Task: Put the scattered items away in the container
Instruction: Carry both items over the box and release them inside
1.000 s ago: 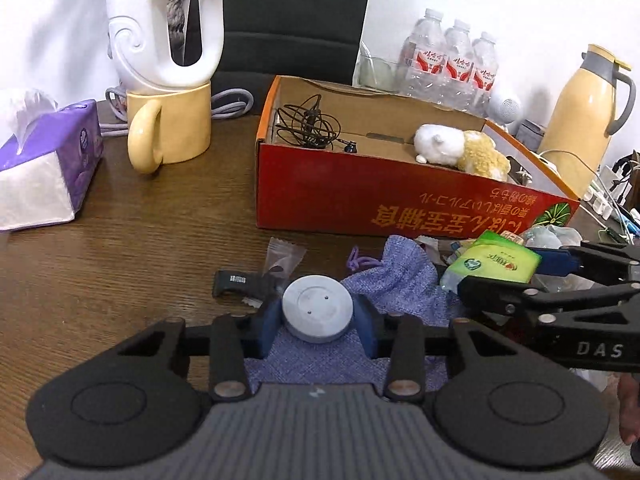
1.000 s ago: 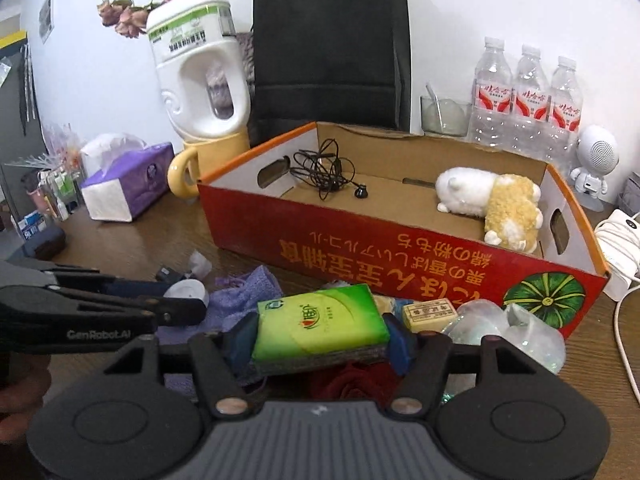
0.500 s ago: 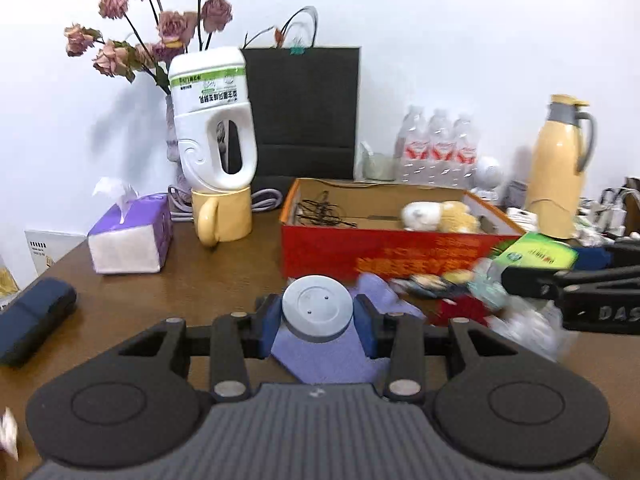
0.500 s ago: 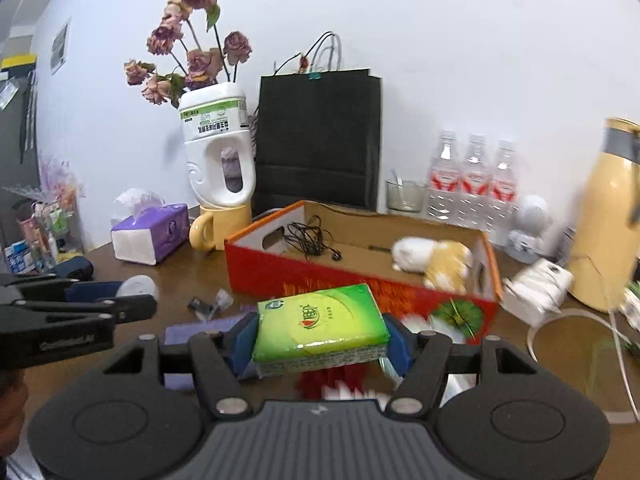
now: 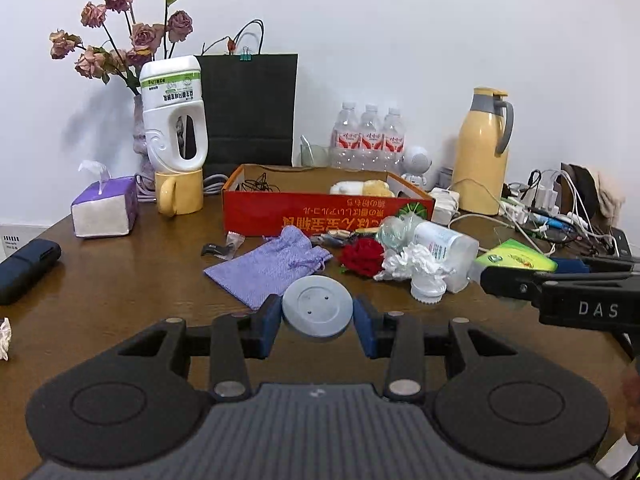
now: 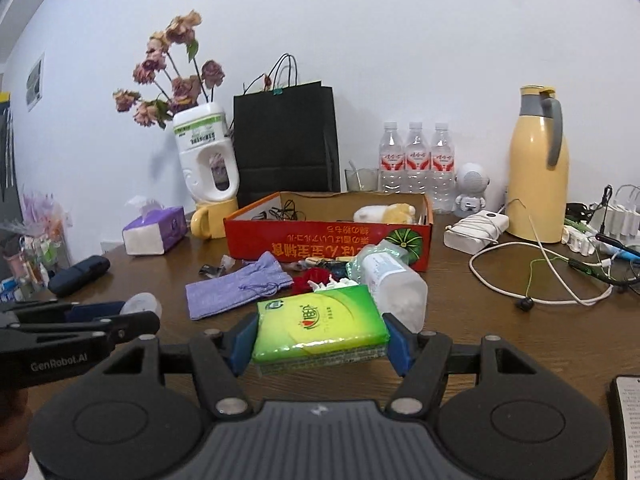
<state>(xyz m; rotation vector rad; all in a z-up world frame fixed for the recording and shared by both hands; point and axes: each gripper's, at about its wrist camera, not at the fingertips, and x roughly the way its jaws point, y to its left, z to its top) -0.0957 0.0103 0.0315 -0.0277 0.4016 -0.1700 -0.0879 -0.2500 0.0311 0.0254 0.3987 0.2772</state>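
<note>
My left gripper [image 5: 317, 314] is shut on a grey round disc [image 5: 317, 305], held above the near table. My right gripper [image 6: 320, 338] is shut on a green tissue pack [image 6: 320, 322], also lifted; it also shows at the right of the left wrist view [image 5: 516, 258]. The red cardboard box [image 5: 328, 210] stands further back, holding black earphones [image 5: 258, 186] and a plush toy [image 5: 362, 188]. In front of it lie a purple pouch [image 5: 272, 266], a red flower [image 5: 362, 258], white scraps [image 5: 408, 262] and a lying plastic bottle [image 5: 444, 250].
A purple tissue box [image 5: 105, 208], yellow mug [image 5: 178, 198] with a white jug [image 5: 174, 114], black bag [image 5: 250, 110], water bottles [image 5: 368, 138], a yellow thermos [image 5: 482, 158] and tangled cables [image 5: 552, 212] ring the table. A dark case [image 5: 26, 264] lies at left.
Both grippers have pulled back and risen away from the box with their items held; the box and scattered pile now look further off.
</note>
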